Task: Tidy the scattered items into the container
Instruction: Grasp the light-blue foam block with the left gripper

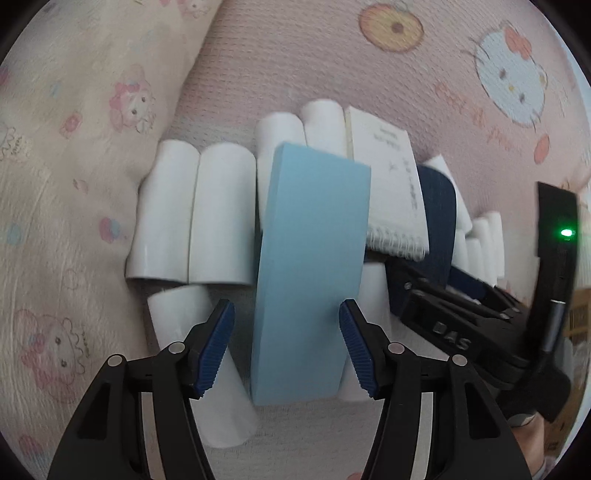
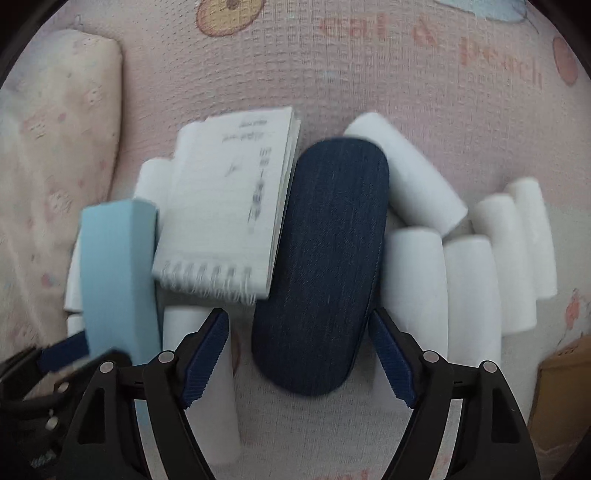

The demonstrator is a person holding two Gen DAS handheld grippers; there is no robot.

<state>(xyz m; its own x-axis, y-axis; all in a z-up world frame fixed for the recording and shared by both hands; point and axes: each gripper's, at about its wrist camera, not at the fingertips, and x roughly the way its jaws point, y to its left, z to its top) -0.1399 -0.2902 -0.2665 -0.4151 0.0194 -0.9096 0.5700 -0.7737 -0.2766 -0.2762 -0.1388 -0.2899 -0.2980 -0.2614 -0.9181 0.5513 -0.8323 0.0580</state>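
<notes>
Both poised for a lift off the pink bedsheet (image 1: 295, 55): left gripper (image 1: 286, 347) open astride the light-blue block (image 1: 314, 258), right gripper (image 2: 299, 354) open astride the navy case (image 2: 325, 258), spiral notebook (image 2: 229, 206) between, white rolls (image 1: 221, 214) beneath, no container visible.

A pink woven mat (image 1: 295, 55) fills the frame, printed with a white cartoon cat face (image 1: 509, 81) at upper right and an orange round fruit (image 1: 391, 26) up top. Along the left lies a cream quilted blanket (image 1: 66, 147) dotted with pink characters. Soft, even light throughout.
</notes>
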